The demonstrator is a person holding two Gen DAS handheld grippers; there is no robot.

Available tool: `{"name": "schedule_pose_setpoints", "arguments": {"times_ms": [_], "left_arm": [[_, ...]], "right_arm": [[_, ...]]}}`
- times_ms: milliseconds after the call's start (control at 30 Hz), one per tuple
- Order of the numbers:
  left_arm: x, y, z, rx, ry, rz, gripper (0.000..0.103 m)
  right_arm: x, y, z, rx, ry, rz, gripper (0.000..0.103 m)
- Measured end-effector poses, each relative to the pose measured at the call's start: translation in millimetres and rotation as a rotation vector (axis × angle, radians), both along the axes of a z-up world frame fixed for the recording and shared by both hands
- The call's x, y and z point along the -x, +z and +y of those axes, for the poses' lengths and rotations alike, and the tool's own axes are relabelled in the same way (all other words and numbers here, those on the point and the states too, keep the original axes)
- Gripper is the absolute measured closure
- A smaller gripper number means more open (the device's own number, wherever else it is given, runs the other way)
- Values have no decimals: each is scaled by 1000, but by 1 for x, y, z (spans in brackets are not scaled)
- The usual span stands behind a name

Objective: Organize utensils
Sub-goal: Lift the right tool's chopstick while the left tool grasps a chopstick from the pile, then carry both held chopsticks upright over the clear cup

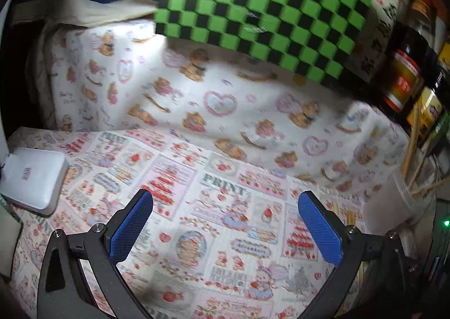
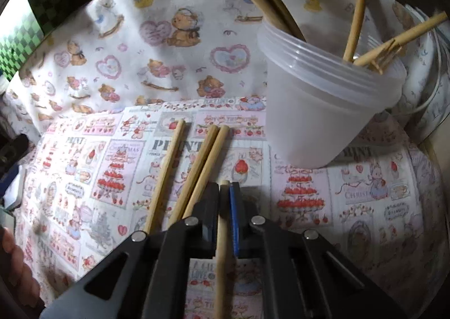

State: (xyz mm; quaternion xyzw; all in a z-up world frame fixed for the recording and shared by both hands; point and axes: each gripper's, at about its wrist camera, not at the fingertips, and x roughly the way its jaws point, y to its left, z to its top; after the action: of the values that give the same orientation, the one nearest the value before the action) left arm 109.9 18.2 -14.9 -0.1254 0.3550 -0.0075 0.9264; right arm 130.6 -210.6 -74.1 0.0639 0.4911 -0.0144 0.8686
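Note:
In the right wrist view my right gripper (image 2: 225,186) is shut on a wooden chopstick (image 2: 222,248) that runs lengthwise between its pads, low over the printed cloth. Three more chopsticks (image 2: 194,170) lie side by side on the cloth just left of it. A translucent plastic cup (image 2: 323,110) stands at the upper right with several chopsticks (image 2: 354,23) leaning in it. In the left wrist view my left gripper (image 1: 225,220) hangs open over bare cloth with nothing between its blue pads. The same cup (image 1: 405,195) shows at that view's right edge.
A green and black checkered board (image 1: 267,6) stands at the back. Jars and tins (image 1: 405,80) crowd the right side. A white flat box (image 1: 33,178) lies at the left on the printed cloth (image 1: 197,178). A person's fingers (image 2: 14,262) show at the lower left.

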Motion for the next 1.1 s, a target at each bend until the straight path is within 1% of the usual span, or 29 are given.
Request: {"name": "schedule_pose_setpoints", "arguments": {"times_ms": [33, 67, 100, 167, 233, 300, 367, 433, 500, 567, 600, 633, 667, 767, 800, 833, 933, 1000, 1067, 1100], "left_arm": [[-1, -2, -4, -7, -16, 19, 1], [-2, -5, -11, -26, -42, 63, 1], [-2, -8, -19, -36, -75, 95, 2], [4, -9, -42, -59, -150, 98, 4], [7, -9, -69, -116, -221, 96, 9], [6, -10, -90, -136, -271, 111, 12], [-1, -12, -110, -137, -300, 142, 22], [-9, -13, -125, -124, -326, 165, 24], [-21, -15, -140, -124, -336, 194, 28], [-36, -18, -157, -170, -343, 223, 41], [-42, -20, -162, -193, -333, 227, 43], [-47, -23, -166, -211, -318, 234, 48], [-52, -26, -170, -213, -317, 244, 53], [-57, -37, -180, -171, -350, 277, 59], [-58, -39, -183, -176, -352, 278, 61], [-59, -43, -187, -189, -355, 284, 64], [-60, -44, -196, -228, -345, 280, 67], [-61, -44, -198, -221, -332, 291, 75], [-61, -42, -198, -202, -335, 310, 93], [-60, -42, -196, -192, -336, 321, 97]], "right_arm": [[4, 3, -3, -21, 2, -23, 96], [10, 7, -6, -36, 7, -47, 96], [19, 15, -12, -60, 17, -89, 96], [36, 29, -24, -97, 37, -161, 96], [55, 46, -37, -134, 40, -253, 96], [74, 63, -57, -136, -9, -382, 96], [85, 74, -73, -130, -51, -476, 96], [86, 79, -86, -187, -66, -469, 96], [88, 80, -99, -212, -83, -460, 96], [92, 86, -107, -188, -111, -473, 96], [93, 89, -114, -186, -122, -476, 96], [93, 88, -117, -192, -128, -472, 96], [92, 88, -120, -207, -131, -465, 96], [98, 94, -130, -220, -140, -475, 96], [101, 96, -132, -219, -140, -477, 96], [101, 98, -134, -221, -140, -475, 96], [105, 101, -136, -233, -137, -476, 96], [106, 102, -136, -225, -141, -480, 96], [106, 102, -137, -233, -142, -478, 96], [106, 103, -138, -236, -142, -478, 96]]}}
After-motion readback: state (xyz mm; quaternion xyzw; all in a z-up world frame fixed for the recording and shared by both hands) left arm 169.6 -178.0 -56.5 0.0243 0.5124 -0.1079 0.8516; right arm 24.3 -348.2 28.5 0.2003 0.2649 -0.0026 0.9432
